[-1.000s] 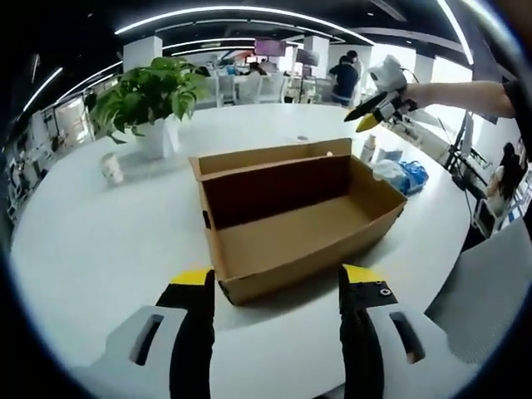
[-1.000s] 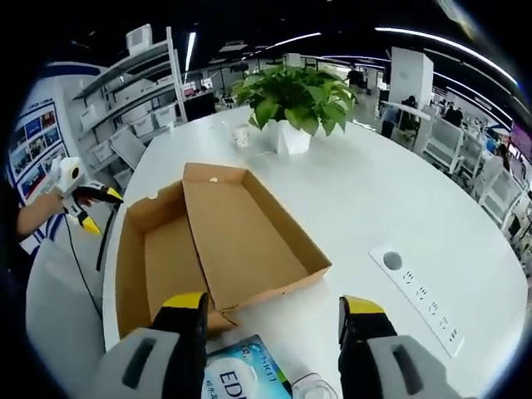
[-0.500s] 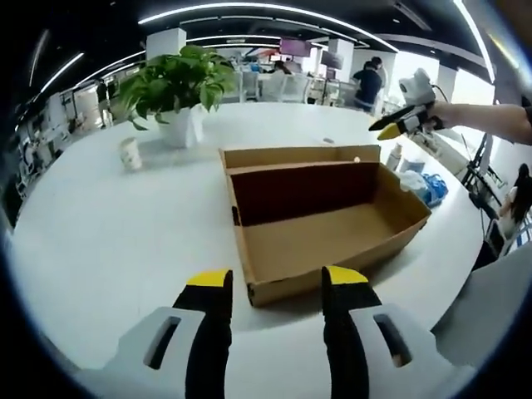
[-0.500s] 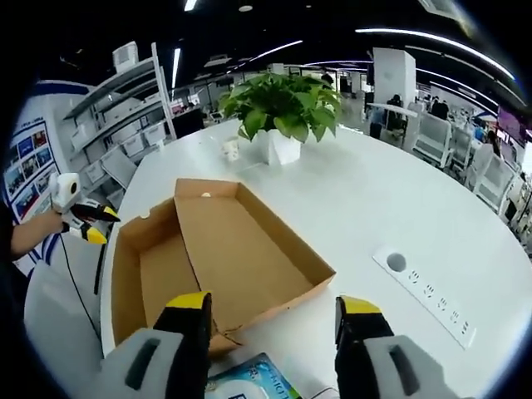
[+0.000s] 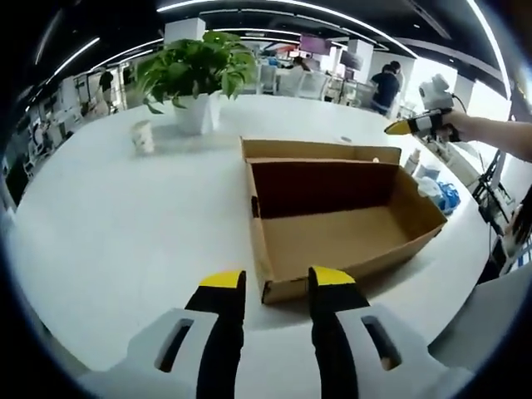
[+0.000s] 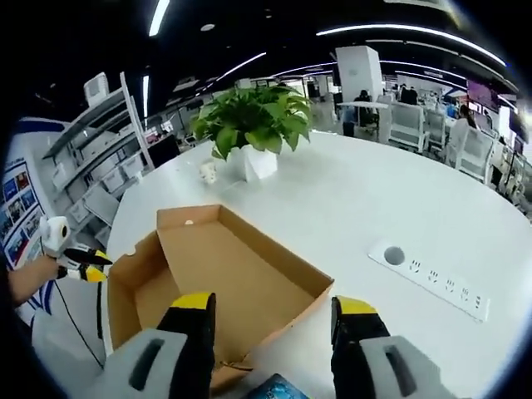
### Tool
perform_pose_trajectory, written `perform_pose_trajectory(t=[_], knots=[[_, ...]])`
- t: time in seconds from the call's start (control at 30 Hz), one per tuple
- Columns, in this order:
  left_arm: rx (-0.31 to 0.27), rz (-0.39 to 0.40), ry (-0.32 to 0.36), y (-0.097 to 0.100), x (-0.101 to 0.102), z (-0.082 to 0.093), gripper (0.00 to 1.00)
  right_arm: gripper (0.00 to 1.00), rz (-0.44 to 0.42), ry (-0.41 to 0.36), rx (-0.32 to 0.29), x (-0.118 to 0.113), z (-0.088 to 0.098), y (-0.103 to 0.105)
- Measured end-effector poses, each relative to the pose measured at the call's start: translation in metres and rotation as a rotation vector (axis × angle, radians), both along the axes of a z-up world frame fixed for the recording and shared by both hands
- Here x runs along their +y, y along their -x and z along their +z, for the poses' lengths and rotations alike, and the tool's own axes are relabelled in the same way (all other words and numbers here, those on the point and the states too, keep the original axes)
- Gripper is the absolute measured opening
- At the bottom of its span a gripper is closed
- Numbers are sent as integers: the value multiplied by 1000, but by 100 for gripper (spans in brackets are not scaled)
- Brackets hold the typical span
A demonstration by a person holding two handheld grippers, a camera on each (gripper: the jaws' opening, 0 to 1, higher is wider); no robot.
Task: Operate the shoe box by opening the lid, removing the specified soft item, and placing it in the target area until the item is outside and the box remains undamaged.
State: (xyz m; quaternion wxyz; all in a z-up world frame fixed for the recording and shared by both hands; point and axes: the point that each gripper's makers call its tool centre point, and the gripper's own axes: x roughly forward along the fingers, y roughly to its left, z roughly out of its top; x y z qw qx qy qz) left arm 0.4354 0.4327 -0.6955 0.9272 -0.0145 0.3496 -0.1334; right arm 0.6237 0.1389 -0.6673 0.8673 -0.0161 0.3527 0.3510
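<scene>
Now my left gripper was unclenched and held nothing, its jaws apart just before the near corner of the shoe box. My right gripper was released too, jaws wide above the box's open lid. Beyond the box, on the white table, stood a potted plant and a small cup. Beside the box lay a blue packet.

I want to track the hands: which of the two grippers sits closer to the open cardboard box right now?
The left gripper: its yellow-tipped jaws stand right at the near edge of the cardboard box, while the right gripper hangs raised above the table beyond the far corner.
</scene>
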Motion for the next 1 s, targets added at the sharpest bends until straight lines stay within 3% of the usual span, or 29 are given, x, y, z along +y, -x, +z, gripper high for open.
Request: perform_pose_trajectory(t=[0.5, 0.6, 0.83, 1.0], knots=[[23, 93, 38, -10, 8, -9, 13, 40, -171, -20, 80, -4, -16, -16], [27, 108, 47, -12, 8, -11, 12, 34, -246, -82, 132, -4, -19, -19], [36, 171, 120, -13, 11, -15, 8, 32, -280, -90, 152, -2, -27, -23], [32, 185, 134, -14, 10, -17, 5, 32, -285, -75, 152, -2, -30, -23]])
